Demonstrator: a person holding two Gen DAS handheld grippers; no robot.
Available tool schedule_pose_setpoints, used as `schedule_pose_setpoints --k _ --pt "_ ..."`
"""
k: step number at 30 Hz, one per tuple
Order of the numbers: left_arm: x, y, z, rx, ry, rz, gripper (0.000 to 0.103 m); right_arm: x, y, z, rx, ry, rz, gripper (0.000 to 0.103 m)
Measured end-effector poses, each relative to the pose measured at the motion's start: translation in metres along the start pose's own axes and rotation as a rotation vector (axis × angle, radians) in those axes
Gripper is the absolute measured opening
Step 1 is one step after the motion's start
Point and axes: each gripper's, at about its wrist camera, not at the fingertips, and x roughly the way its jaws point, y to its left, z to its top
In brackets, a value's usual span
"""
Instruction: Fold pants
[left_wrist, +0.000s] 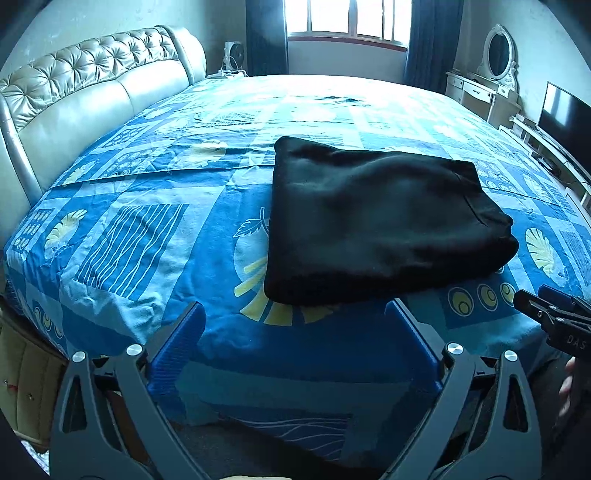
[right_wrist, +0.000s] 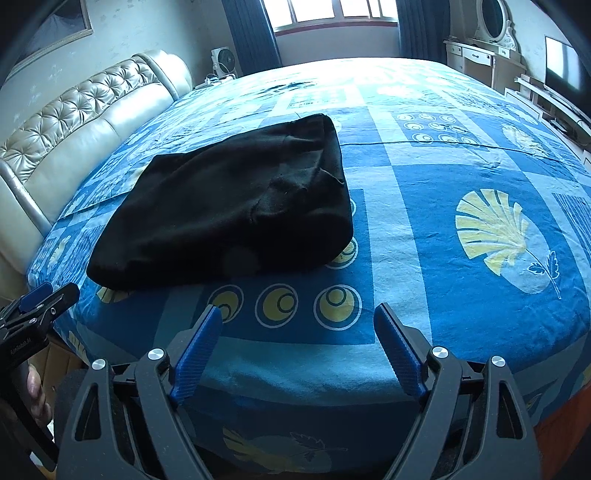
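Note:
Black pants (left_wrist: 380, 221) lie folded into a compact rectangular bundle on the bed, near its front edge; the right wrist view has the pants (right_wrist: 229, 210) left of centre. My left gripper (left_wrist: 295, 310) hovers over the bed's front edge just short of the bundle, jaws wide open with nothing between them. My right gripper (right_wrist: 297, 314) is also open and empty, a little to the right of the bundle and short of it. Each gripper shows at the other view's edge: the right gripper (left_wrist: 554, 314) and the left gripper (right_wrist: 40, 302).
The bed carries a blue patterned sheet (left_wrist: 155, 236) with a padded beige headboard (left_wrist: 88, 96) on the left. A white dresser with an oval mirror (left_wrist: 495, 70) and a TV (left_wrist: 565, 114) stand at the right. A window (left_wrist: 347, 18) with dark curtains is at the back.

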Motion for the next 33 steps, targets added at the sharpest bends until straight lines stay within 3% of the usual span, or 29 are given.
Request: schedule_pose_setpoints --k 33 --pt "0.0009 0.0023 -0.0001 -0.013 0.013 0.006 0.099 0.0028 0.0042 -0.0028 -0.012 0.015 0.003 0.083"
